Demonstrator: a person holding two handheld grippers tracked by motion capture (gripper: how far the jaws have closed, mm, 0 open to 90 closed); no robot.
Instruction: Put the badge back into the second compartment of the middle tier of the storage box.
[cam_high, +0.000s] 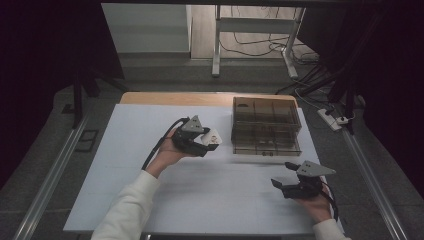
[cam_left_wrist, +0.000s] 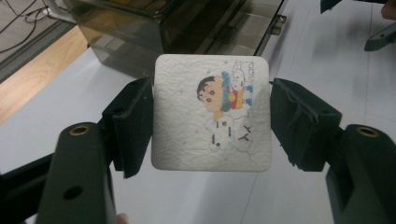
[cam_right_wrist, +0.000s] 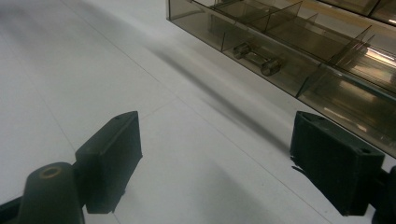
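Item: square cartoon coaster (cam_left_wrist: 211, 119), clamped in my left gripper (cam_left_wrist: 211, 122).
Held above the white table (cam_high: 125, 165), near the smoked drawer box (cam_high: 266, 126) (no long axis; print sideways). My right gripper (cam_right_wrist: 215, 161) gapes, empty.

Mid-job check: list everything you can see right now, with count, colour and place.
square card: one, white with a cartoon print, clamped between the left tongs above the table
drawer organiser: one, smoky translucent brown, far right of the table, lower drawer pulled out
table: one, white top with a wooden far edge
power strip: one, white, on the floor right of the table
left tongs: one, black, shut on the card, left of the organiser
right tongs: one, black, open, near the table's right front
sleeves: two, white, bottom edge
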